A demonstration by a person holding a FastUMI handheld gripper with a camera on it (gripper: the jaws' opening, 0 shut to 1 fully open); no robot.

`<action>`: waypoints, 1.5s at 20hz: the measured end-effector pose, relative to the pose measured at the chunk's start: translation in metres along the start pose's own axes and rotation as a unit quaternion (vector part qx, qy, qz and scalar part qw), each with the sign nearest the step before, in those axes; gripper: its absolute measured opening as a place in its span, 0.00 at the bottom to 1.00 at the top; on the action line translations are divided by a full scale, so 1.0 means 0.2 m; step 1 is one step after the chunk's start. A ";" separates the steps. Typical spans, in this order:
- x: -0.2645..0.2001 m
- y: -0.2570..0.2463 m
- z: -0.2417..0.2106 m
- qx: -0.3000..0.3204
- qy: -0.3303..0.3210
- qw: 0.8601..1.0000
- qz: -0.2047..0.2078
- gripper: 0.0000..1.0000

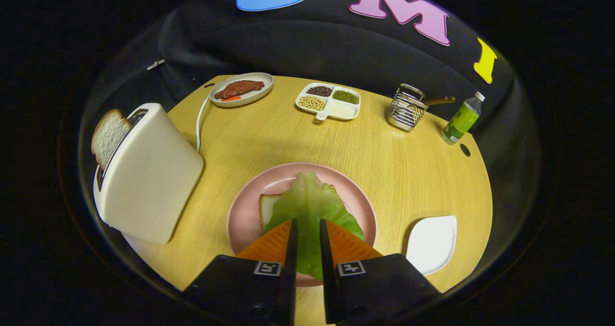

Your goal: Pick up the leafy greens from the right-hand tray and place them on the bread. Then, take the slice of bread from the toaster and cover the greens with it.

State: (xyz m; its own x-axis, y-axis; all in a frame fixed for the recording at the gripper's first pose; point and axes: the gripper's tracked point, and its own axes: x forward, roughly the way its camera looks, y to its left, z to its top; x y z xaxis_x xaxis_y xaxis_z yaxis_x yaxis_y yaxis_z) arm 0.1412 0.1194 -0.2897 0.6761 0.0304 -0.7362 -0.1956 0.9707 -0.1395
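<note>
One round yellow wooden tabletop (269, 138) holds all the things. In the lower middle of the frame sits one round pink plate (240, 220). On it lies one slice of white bread (267, 209), with one big floppy green lettuce leaf (310, 203) spread over most of it, so just the left bit of the bread peeks out.

At the left of the frame stands one cream-white toaster (149, 172) (it looks tipped, but that may be the bendy lens). One more slice of bread (108, 136) sticks up out of its slot. A white cord (199, 124) runs from behind it.

At the lower right lies one white tray (432, 242) with nothing on it.

Far back, at the top of the tabletop, there is one oval plate (257, 93) with one brown piece of meat (239, 88), one white dish with four little boxes (329, 101) of beans and seeds, one wire metal basket (406, 108) and one small green bottle (461, 119).

The gripper (307, 232) comes in from the bottom middle, pointing forward and down over the pink plate. Its two fingers stand close together with a thin gap, and the near end of the leaf runs between them. I cannot tell if they pinch it.
</note>
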 end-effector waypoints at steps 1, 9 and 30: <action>0.00 0.01 0.00 0.005 -0.002 1.000 0.002 0.42; -0.26 0.17 0.23 0.014 -0.086 0.995 0.040 0.98; -0.65 1.41 0.71 -0.098 -0.171 0.957 0.213 0.99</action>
State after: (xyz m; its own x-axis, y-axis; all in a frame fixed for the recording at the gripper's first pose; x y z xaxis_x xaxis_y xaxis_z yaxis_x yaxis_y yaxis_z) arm 0.0983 0.4230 -0.1394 0.6915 0.5221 -0.4993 -0.6123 0.7903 -0.0216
